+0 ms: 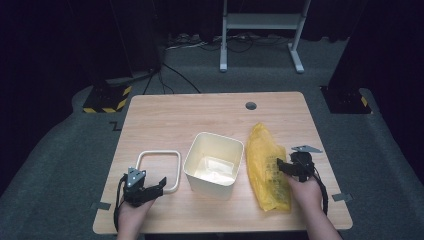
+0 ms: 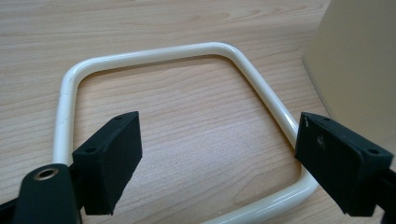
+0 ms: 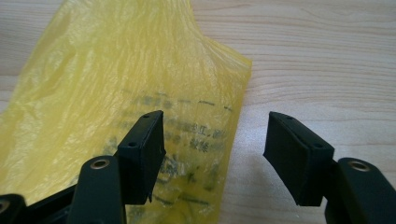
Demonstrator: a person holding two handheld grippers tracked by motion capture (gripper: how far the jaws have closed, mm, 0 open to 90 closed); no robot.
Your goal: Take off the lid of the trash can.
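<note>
At the near edge of the bench [image 1: 165, 112], the person's hands enter from below, each carrying a claw. The left claw [image 2: 219, 163] hovers over the near-left corner with its jaws spread wide and nothing between the pads; in the left gripper view the jaws straddle the near part of the cream ring frame [image 2: 154, 51], which lies flat on the wood just left of the bin. The frame appears to be the bin's retaining rim, set aside so a liner can go in first.

The right claw [image 3: 215, 158] sits over the near-right area. Its jaws stand partly apart, and no pad presses on anything: the left jaw lies over the printed part of the yellow plastic bag [image 3: 116, 84], while the right jaw is above bare wood, so the bag's right edge falls between them. This placement suits pinching that edge.

The bag [image 1: 265, 160] lies flat and elongated, running near to far, just right of the cream bin [image 1: 212, 162]. The bin stands upright and open at mid-bench, unlined.

Farther off, a round cable hole [image 1: 251, 106] marks the far side of the bench.
</note>
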